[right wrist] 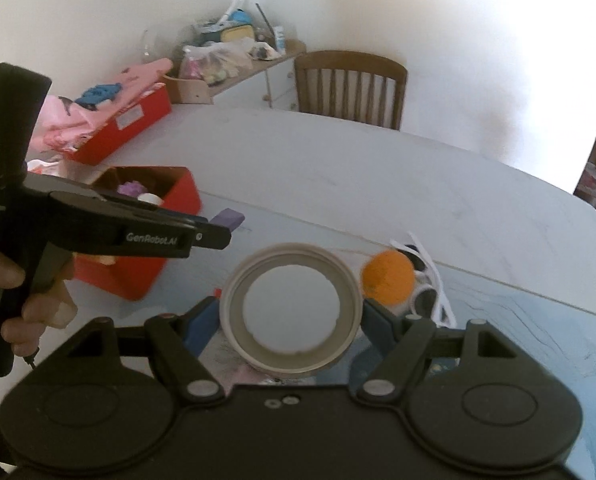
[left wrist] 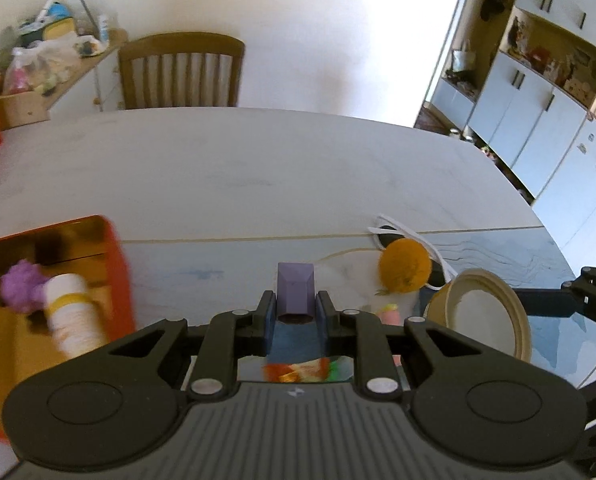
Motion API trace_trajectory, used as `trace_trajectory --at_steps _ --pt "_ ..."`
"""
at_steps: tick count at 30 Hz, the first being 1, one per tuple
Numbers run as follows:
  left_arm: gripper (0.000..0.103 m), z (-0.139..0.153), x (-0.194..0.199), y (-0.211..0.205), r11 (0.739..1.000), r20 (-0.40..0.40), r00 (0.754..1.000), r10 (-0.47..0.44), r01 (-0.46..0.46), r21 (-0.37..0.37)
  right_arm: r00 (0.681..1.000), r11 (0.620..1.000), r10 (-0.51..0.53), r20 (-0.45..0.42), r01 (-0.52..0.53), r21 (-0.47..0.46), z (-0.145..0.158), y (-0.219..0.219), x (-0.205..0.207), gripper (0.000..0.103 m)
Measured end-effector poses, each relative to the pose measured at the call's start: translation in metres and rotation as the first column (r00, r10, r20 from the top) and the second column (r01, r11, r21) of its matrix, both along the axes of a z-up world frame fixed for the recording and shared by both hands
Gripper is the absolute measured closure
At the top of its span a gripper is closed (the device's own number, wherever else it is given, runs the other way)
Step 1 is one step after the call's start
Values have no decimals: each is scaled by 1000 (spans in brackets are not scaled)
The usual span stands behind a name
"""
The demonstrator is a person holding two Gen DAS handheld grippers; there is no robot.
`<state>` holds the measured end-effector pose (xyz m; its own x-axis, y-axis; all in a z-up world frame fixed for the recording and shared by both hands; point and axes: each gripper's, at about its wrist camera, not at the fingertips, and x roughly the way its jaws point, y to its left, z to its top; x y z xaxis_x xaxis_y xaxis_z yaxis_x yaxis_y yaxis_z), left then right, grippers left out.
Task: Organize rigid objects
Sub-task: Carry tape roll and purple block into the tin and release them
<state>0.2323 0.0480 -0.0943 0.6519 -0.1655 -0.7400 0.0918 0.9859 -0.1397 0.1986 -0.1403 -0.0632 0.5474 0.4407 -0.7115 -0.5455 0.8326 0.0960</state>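
Gripping a faceted purple block (left wrist: 295, 293), left gripper (left wrist: 296, 312) hovers above table (left wrist: 258, 168).

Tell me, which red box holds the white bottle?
The nearer red box, beside the left claw; the white bottle lies inside. The farther red box holds pink fabric.

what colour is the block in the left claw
Purple; the block shows best in the left wrist view, clamped in the left claw.

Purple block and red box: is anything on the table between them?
No. The left wrist view shows only bare table between the purple block, held in the left gripper, and the red box.
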Motion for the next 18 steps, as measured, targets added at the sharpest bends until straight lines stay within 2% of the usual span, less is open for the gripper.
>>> trace_trajectory --at_steps 7,18 --pt "83 8 -20 50 997 0 997 78 -78 11 999 998 54 10 -54 11 12 45 -2 27" --pt "83 4 -47 129 985 -13 985 170 -170 19 990 990 138 14 -138 4 17 127 7 27"
